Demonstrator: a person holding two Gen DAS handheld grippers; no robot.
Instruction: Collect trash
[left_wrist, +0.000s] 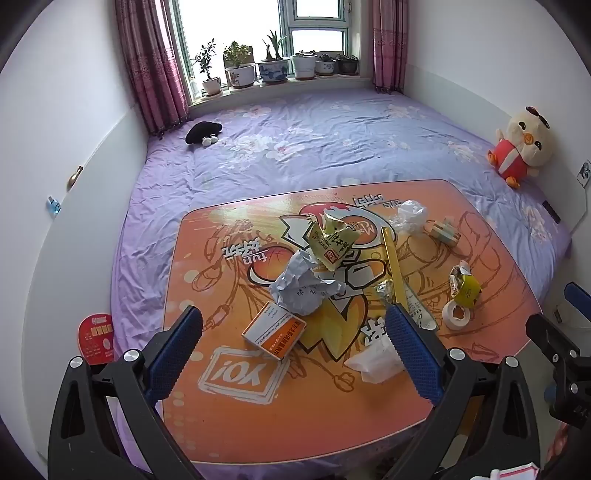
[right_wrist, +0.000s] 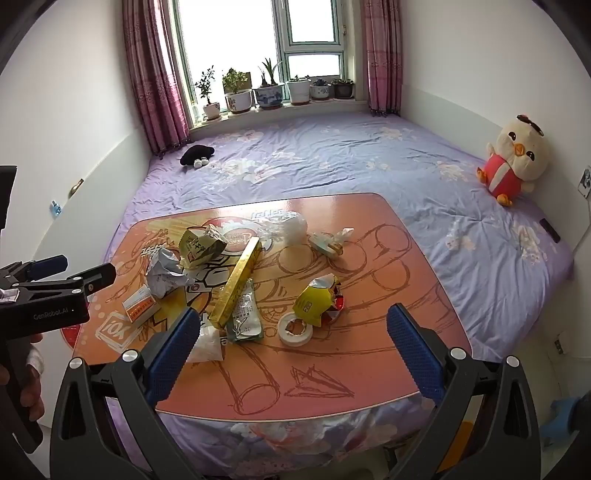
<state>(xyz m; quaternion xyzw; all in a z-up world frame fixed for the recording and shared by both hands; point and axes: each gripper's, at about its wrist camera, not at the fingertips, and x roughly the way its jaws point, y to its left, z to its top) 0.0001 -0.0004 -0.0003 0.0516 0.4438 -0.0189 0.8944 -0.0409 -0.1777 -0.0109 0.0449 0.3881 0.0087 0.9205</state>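
Note:
Trash lies scattered on an orange cartoon-print table (left_wrist: 229, 417) (right_wrist: 399, 280). There is an orange-and-white box (left_wrist: 274, 329) (right_wrist: 140, 305), a crumpled grey paper (left_wrist: 301, 286) (right_wrist: 164, 275), a yellow snack bag (left_wrist: 332, 242) (right_wrist: 201, 245), a long gold box (left_wrist: 393, 266) (right_wrist: 236, 282), a torn yellow wrapper (left_wrist: 463, 286) (right_wrist: 319, 297), a white tape roll (left_wrist: 456, 315) (right_wrist: 294, 328), a white tissue (left_wrist: 373, 360) (right_wrist: 207, 345) and clear plastic (left_wrist: 408, 214) (right_wrist: 291, 227). My left gripper (left_wrist: 293, 334) is open above the near edge, around the orange box. My right gripper (right_wrist: 293, 334) is open, near the tape roll.
The table stands on a purple floral bed (left_wrist: 314, 147) (right_wrist: 332, 162). A plush chick (left_wrist: 524, 146) (right_wrist: 515, 160) sits at the right wall, a black item (left_wrist: 203, 133) far left. Potted plants (left_wrist: 273, 66) line the windowsill. A red fan (left_wrist: 96, 338) lies at the bed's left edge.

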